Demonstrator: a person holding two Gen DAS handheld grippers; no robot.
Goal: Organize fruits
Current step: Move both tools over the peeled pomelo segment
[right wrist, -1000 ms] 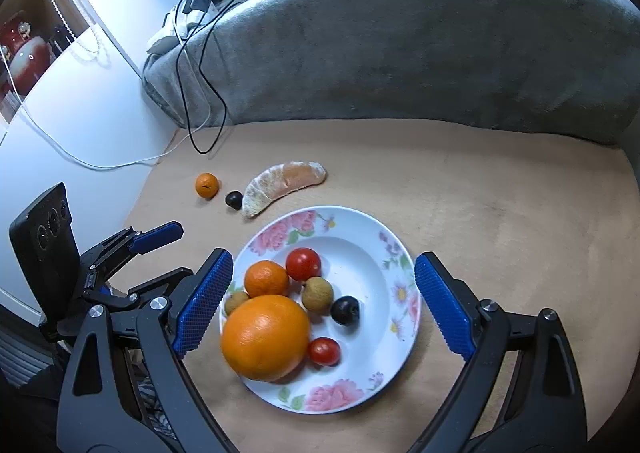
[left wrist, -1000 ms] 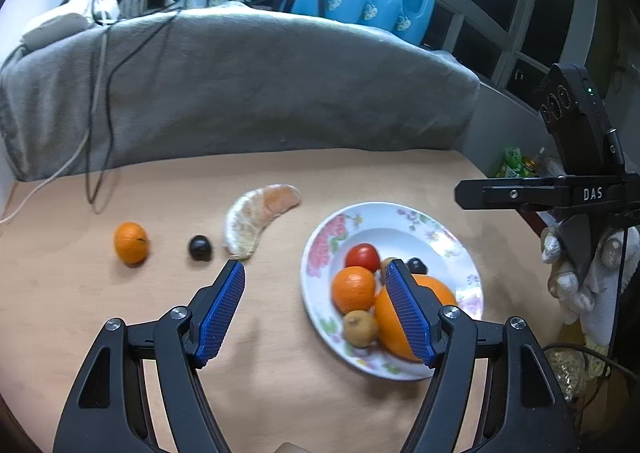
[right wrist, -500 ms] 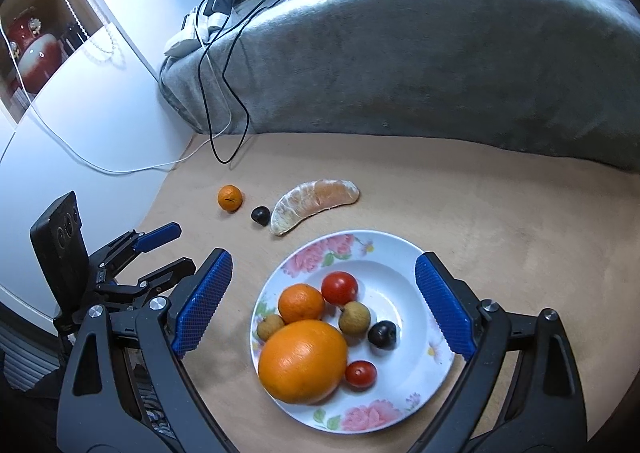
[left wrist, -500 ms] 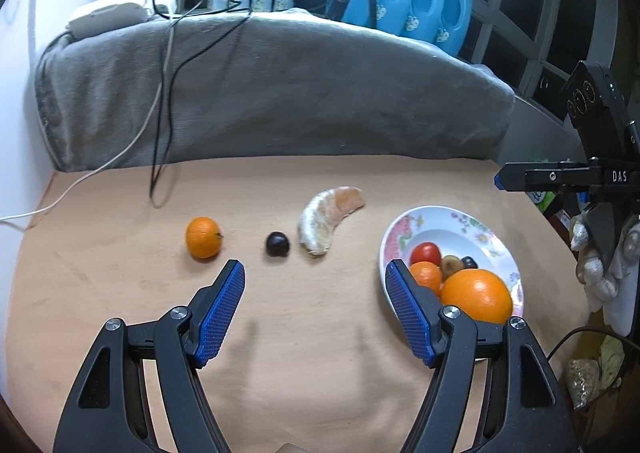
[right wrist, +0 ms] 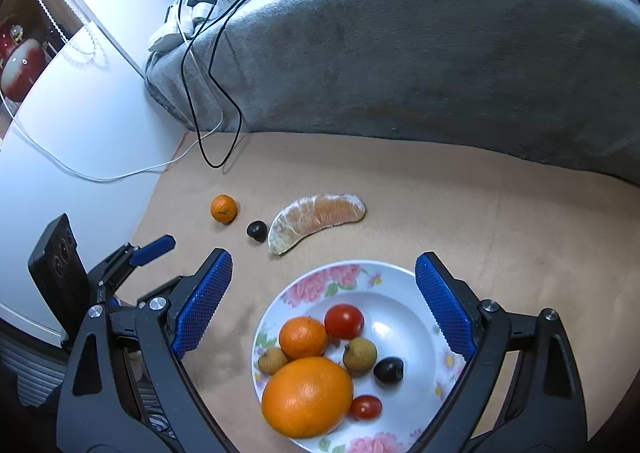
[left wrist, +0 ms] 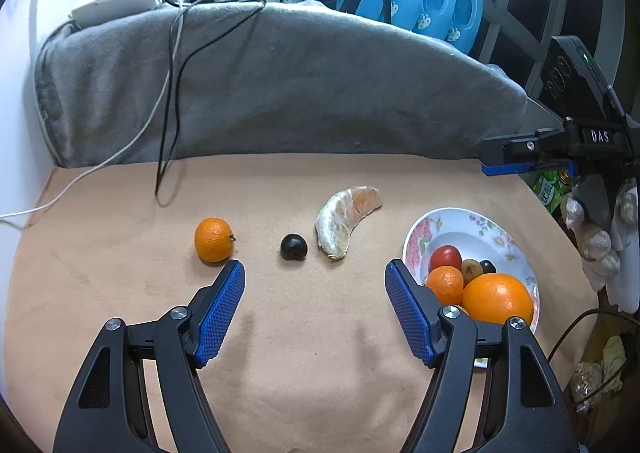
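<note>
— Ahead of my left gripper [left wrist: 316,291], what lies on the cloth?

— From the left: a small mandarin [left wrist: 213,239] just beyond my left fingertip, a dark plum [left wrist: 293,247] dead ahead, a peeled segment [left wrist: 344,220] with its long axis slanting away to the right, then the plate [left wrist: 460,219].

— Your jaws?

— Both wide, holding nothing. My right gripper [right wrist: 324,293] hangs over the plate; my left is nearer the strays.

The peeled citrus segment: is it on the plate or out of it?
Out. The peeled citrus segment lies on the tan tabletop, apart from the floral plate's rim.
</note>
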